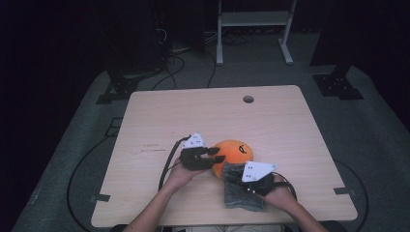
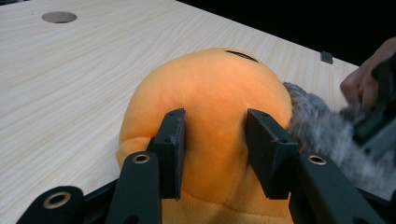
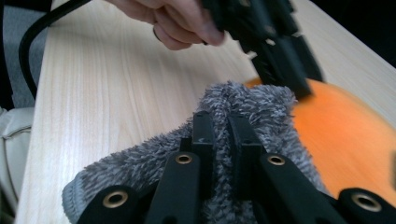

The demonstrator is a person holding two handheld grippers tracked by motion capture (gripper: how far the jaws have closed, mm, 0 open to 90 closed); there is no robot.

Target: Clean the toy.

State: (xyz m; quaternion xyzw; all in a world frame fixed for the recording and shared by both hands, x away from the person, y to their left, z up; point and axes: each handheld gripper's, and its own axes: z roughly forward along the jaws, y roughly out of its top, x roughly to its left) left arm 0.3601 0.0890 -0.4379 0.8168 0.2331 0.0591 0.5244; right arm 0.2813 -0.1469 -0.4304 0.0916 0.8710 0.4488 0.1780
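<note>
Near the table's front edge, a person steadies an orange plush toy point(image 1: 234, 153) with the left gripper point(image 1: 216, 154) while the right gripper point(image 1: 240, 180) brings a grey towel point(image 1: 241, 195) against it.

Left jaws pinch the toy's soft flank; right jaws are clamped on a towel fold. Wiping well likely means short, light strokes toward the pinned side, so the toy won't roll free.

The orange plush toy point(image 2: 210, 107) looks smooth, soft and matt, the grey cloth point(image 3: 243, 112) shaggy terry, the table point(image 1: 193, 116) pale matt wood grain.
</note>
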